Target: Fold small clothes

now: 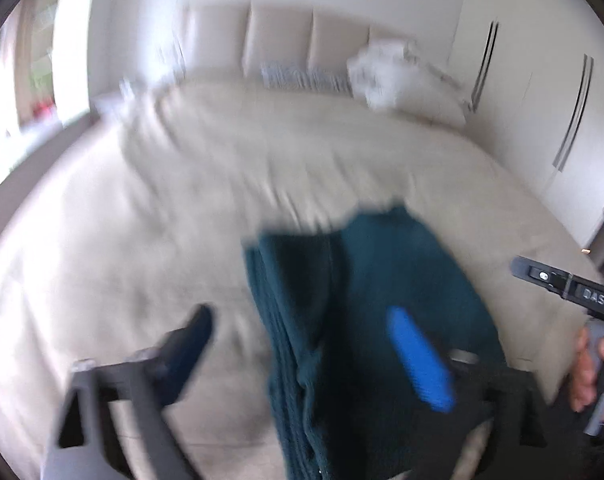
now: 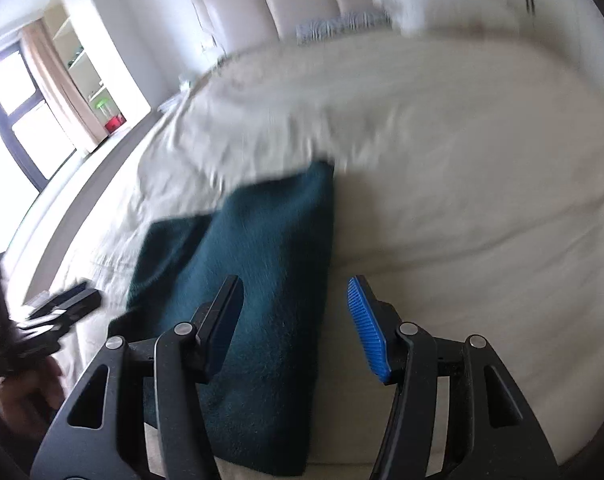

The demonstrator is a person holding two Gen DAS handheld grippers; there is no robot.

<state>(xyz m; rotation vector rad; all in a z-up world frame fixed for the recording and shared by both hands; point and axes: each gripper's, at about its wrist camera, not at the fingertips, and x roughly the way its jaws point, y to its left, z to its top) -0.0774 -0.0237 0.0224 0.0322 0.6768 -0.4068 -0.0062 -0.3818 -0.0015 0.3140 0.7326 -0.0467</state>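
One teal knit garment (image 2: 254,280) lies folded near bed (image 2: 462,200) front edge. Left gripper (image 1: 302,344) jaws wide apart, right gripper (image 2: 294,320) jaws apart, both empty. "DAS" label on right gripper.

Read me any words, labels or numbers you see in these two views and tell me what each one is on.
"DAS": white letters on a small dark label on the right tongs, seen at the right edge of the left wrist view; slightly blurred, so possibly part of a longer word.
Teal garment: no label or print visible.
Cream bedcover: no text.
Shelf items by the window: too small and blurred to read.
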